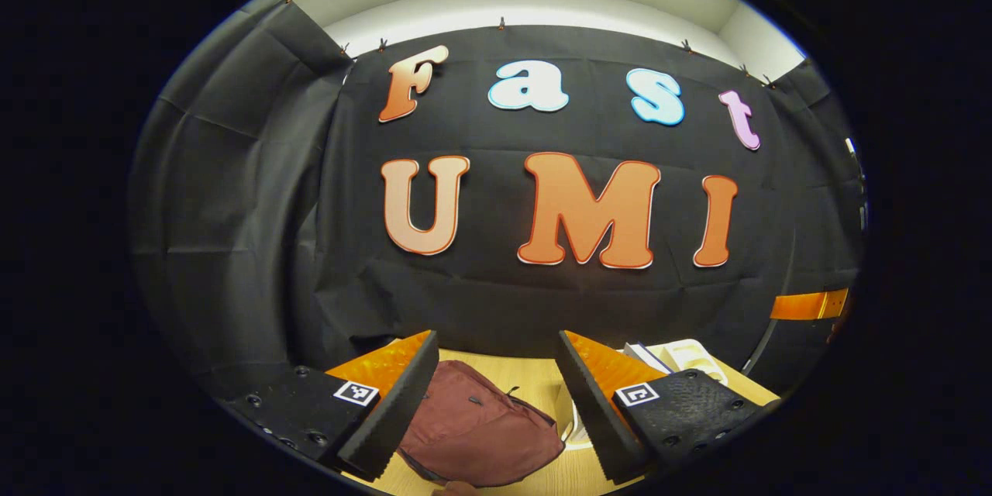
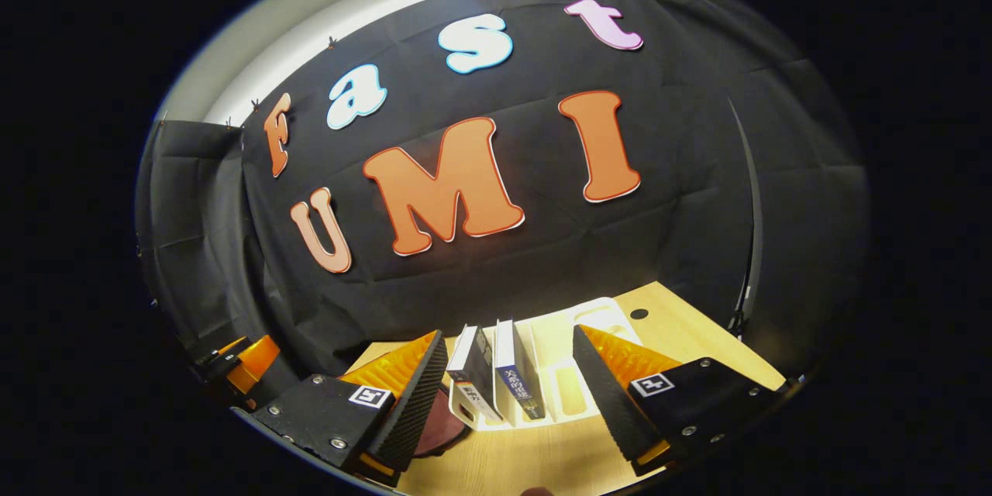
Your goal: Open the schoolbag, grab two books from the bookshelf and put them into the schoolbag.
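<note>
While both grippers hang wide apart above the worktop point(image 2: 682, 325), we see the schoolbag point(image 1: 477, 426) near our left gripper point(image 1: 496, 411) and two books point(image 2: 496, 372) upright in the bookshelf point(image 2: 577, 325) beyond our right gripper point(image 2: 508, 407).

**Black-draped booth over a pale wooden table**

Black cloth point(image 1: 232, 194) hangs creased across the back and side walls, pinned along its top edge by small clips point(image 1: 501, 22). Above it runs a white wall point(image 1: 527, 0) — brightly lit, curving into the ceiling. Below, a light wooden tabletop point(image 2: 682, 333) — a small dark round hole point(image 2: 638, 314) near its far edge.
</note>
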Motion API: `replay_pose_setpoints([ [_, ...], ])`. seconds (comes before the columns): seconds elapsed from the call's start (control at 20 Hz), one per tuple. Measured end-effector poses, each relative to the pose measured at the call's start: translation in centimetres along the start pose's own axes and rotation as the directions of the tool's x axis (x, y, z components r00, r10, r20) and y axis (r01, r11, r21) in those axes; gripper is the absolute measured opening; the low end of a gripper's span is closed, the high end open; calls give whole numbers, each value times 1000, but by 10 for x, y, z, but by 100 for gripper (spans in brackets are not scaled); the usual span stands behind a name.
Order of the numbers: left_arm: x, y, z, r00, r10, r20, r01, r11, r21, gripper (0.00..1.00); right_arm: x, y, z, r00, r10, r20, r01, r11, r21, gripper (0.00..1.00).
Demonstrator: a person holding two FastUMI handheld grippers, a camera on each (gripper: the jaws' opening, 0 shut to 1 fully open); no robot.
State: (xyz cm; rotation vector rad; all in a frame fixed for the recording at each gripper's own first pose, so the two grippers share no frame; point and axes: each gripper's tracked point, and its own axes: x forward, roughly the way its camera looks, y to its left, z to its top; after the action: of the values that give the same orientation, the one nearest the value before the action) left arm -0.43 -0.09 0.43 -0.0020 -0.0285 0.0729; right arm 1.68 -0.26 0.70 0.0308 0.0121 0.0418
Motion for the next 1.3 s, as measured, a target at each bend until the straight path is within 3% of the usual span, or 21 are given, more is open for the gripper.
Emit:
replay_pose_setpoints([
  [0.05,0,2,-3,1000,9,-12,-9,1000,-7,95,-2,-9,-5,999,-38,-14,38,999,6,100],
  [0.15,-7,-8,-11,999,-22,-42,22,1000,-11,95,-9,-7,-13,999,-30,-19,31,999,27,96],
  [0.35,-12,-3,-19,998,8,-55,-7,1000,5,95,-13,-11,-25,997,-33,-71,34,999,16,96],
  [0.75,-14,4,-20,998,18,-60,-19,1000,-11,95,-20,-26,-17,996,-77,-40,77,997,-9,96],
  [1.15,-4,-3,-22,998,-1,-69,0,1000,-12,95,-24,-21,0,997,-71,39,74,993,-90,100],
  [1.3,-2,-2,-26,997,1,-74,0,1000,6,95,-23,-25,-1,995,-82,54,88,988,-127,96],
])
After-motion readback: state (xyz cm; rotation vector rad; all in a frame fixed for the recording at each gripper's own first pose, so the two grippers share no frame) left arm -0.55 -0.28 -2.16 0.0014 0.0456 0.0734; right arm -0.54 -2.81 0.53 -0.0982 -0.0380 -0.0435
